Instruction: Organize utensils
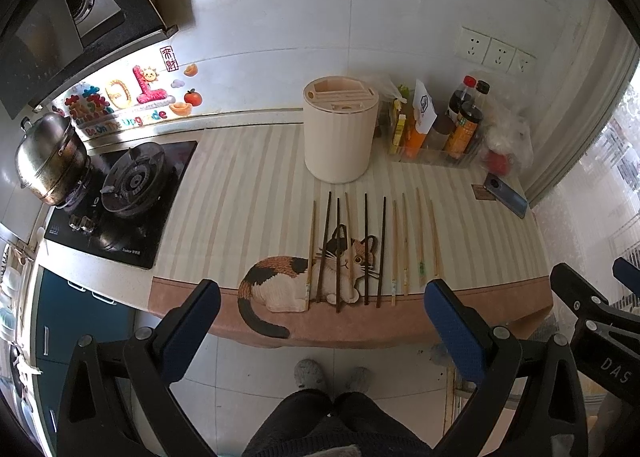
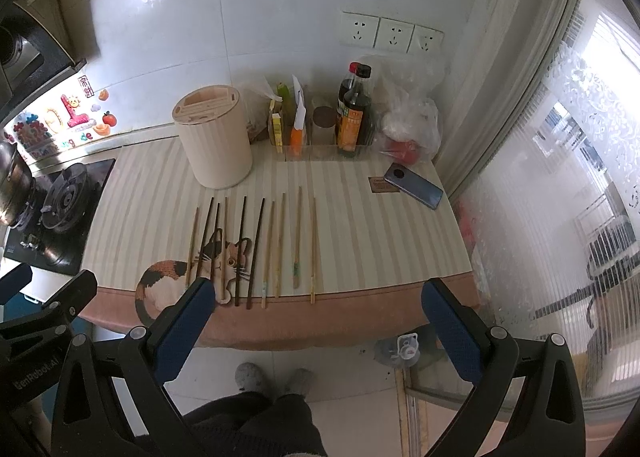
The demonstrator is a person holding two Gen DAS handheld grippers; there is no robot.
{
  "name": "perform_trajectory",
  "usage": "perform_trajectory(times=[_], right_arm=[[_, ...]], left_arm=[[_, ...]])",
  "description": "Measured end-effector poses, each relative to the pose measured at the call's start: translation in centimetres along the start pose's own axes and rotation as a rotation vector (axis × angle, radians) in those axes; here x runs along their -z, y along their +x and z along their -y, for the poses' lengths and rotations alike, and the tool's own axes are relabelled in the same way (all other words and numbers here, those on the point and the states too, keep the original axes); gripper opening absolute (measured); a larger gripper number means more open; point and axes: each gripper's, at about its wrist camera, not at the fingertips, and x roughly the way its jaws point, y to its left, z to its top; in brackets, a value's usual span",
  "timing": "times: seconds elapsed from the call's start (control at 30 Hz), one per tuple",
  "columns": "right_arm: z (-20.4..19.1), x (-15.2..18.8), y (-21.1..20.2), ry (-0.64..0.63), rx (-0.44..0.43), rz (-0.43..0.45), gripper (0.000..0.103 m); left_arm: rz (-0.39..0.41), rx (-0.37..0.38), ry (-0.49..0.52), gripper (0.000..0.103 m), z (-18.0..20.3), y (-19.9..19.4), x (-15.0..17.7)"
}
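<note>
Several chopsticks (image 1: 366, 249) (image 2: 256, 253), some dark and some pale wood, lie side by side on a striped mat with a cat picture (image 1: 248, 193) (image 2: 360, 217). Behind them stands a cream round utensil holder (image 1: 340, 129) (image 2: 214, 139) with slots in its top. My left gripper (image 1: 320, 313) hangs open in front of the counter edge, short of the chopsticks, with nothing between its fingers. My right gripper (image 2: 318, 311) is open too, just off the counter's front edge and empty. In the left wrist view the right gripper's arm shows at the far right.
A gas stove (image 1: 132, 185) with a steel pot (image 1: 50, 159) stands at the left. Sauce bottles (image 2: 354, 113), packets and a plastic bag (image 2: 408, 125) crowd the back right, with a phone (image 2: 414, 185) near the right edge. A person's legs and slippers (image 2: 250, 375) are below the counter.
</note>
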Motion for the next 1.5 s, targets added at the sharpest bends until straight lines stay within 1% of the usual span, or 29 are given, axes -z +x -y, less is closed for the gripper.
perform_trajectory(times=[0.27,0.67,0.97,1.5], right_arm=[[0.0,-0.2,-0.1,0.001,0.000,0.005,0.103],[0.5,-0.6,-0.4,-0.004,0.000,0.019,0.103],[0.7,0.2,-1.0,-0.003,0.003,0.027,0.103],[0.6,0.1,-1.2,-0.007,0.006,0.029,0.103]], left_arm=[[0.009,0.001,0.004,0.103,0.5,-0.2,-0.4],[0.033,0.009,-0.006,0.103,0.7,-0.9,0.2],[0.036,0.014,-0.007,0.103,0.6,-1.2,0.2],[0.044,0.020,-0.004,0.103,0.9,-1.3,0.5]])
